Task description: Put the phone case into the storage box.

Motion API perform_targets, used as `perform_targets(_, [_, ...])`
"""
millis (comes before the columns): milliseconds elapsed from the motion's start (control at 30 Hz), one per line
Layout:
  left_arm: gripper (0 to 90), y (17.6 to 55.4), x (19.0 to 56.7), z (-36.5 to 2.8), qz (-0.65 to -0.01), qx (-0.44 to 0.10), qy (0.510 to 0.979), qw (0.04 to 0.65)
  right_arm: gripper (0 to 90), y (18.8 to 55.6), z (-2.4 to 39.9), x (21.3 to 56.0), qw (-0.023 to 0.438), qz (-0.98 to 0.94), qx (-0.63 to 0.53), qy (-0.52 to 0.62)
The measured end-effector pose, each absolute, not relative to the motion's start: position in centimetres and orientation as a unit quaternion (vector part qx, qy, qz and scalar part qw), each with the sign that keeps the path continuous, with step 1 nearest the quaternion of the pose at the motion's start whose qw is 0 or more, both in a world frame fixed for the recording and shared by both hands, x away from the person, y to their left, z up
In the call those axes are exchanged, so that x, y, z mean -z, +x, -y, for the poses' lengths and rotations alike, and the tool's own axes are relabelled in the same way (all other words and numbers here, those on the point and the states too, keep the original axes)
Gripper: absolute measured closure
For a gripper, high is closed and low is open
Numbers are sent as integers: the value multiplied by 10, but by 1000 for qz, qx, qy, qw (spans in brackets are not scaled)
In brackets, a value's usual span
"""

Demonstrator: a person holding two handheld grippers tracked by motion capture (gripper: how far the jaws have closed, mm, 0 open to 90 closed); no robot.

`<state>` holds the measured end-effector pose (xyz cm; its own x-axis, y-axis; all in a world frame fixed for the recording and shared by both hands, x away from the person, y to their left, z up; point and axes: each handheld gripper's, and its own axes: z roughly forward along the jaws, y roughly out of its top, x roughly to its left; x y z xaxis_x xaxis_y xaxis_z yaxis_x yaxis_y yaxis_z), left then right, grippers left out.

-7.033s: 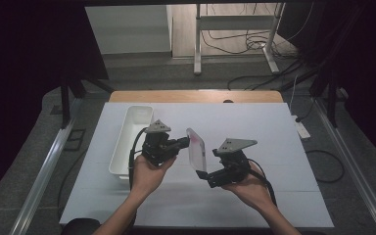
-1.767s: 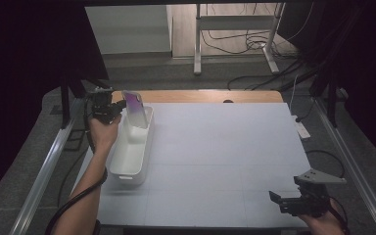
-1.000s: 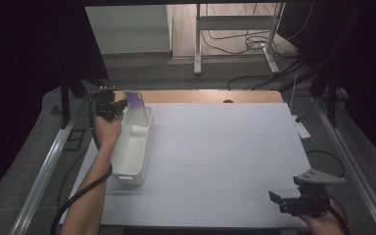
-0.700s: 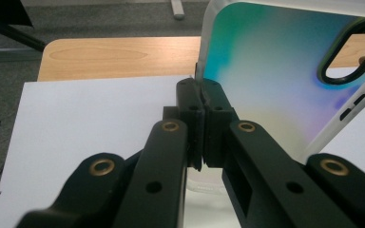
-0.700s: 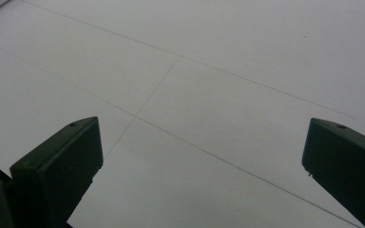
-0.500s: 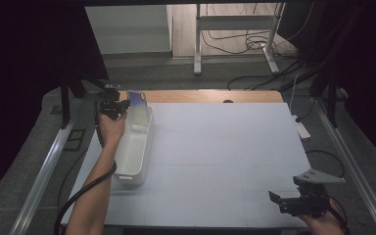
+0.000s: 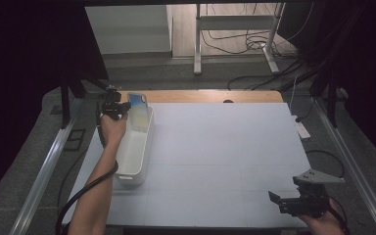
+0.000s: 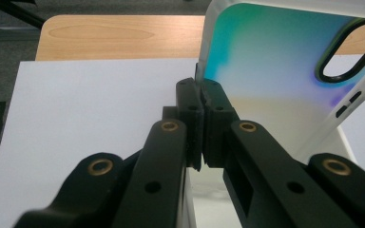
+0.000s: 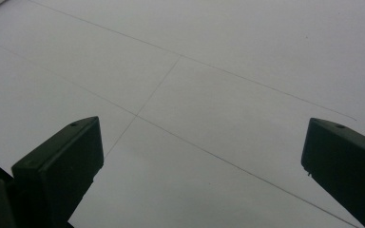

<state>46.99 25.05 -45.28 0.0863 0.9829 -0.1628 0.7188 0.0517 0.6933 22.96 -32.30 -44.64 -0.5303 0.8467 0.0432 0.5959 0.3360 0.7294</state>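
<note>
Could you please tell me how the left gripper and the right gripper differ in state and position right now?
The left gripper has its jaws shut on the edge of the iridescent blue-green phone case; the right gripper has its jaws wide open with nothing between them. The left is at the far end of the long white plastic bin; the right sits at the white table's near right corner. Both are black and hand-held.

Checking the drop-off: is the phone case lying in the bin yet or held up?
Held up. The left gripper pinches the phone case by its edge, standing on edge above the far end of the white bin.
</note>
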Motion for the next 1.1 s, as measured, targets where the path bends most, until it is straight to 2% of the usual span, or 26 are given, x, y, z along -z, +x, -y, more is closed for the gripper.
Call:
perform_targets(300, [863, 472, 454, -249, -647, -194, 659, 330, 1, 229, 324, 446, 178, -794, -361, 455])
perform_targets(533, [821, 472, 453, -250, -645, -182, 663, 334, 1, 229, 323, 446, 179, -795, -361, 453])
perform_targets(833, [719, 471, 449, -250, -633, -185, 666, 348, 2, 229, 323, 446, 180, -795, -361, 453])
perform_targets(1100, [575, 467, 447, -251, -619, -179, 671, 367, 1, 229, 324, 446, 181, -794, -362, 455])
